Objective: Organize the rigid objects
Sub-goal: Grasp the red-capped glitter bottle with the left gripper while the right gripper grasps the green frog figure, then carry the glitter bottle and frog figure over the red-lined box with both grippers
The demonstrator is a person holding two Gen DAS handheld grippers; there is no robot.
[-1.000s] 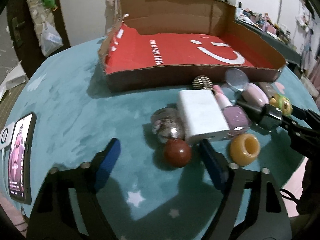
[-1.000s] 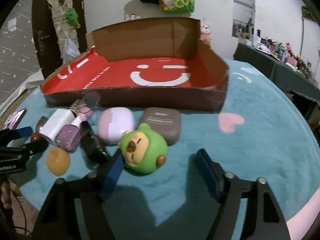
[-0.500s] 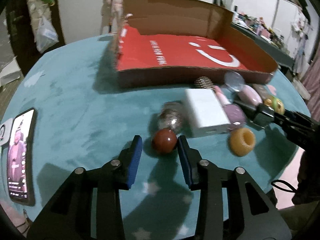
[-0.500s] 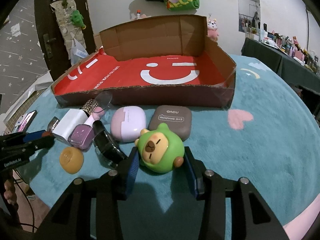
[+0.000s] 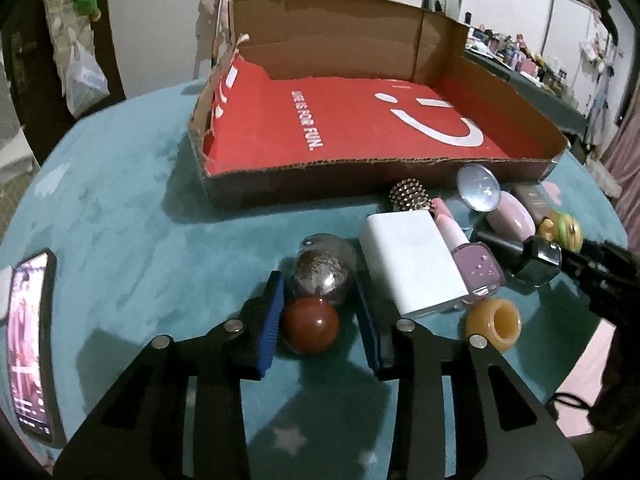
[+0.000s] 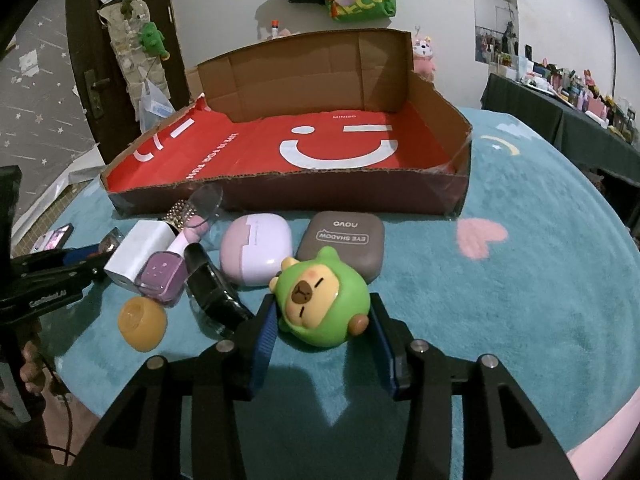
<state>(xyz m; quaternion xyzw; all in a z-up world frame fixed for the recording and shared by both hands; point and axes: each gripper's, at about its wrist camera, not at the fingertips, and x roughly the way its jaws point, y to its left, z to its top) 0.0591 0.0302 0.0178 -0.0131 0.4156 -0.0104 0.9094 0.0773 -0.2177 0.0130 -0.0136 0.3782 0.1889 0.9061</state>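
The left gripper [image 5: 320,320] has its jaws closed on the red ball [image 5: 310,326]; the right gripper [image 6: 324,336] clamps the green toy [image 6: 322,300]. Both rest on the worktop [image 5: 140,220], with the box [image 5: 360,178] straight ahead beyond each pair of jaws.

The phone [image 5: 30,344] is cut off by the left edge.

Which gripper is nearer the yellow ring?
Left. The left gripper is shut on the red ball, just beside the yellow ring; the right gripper grips the green toy, farther off.
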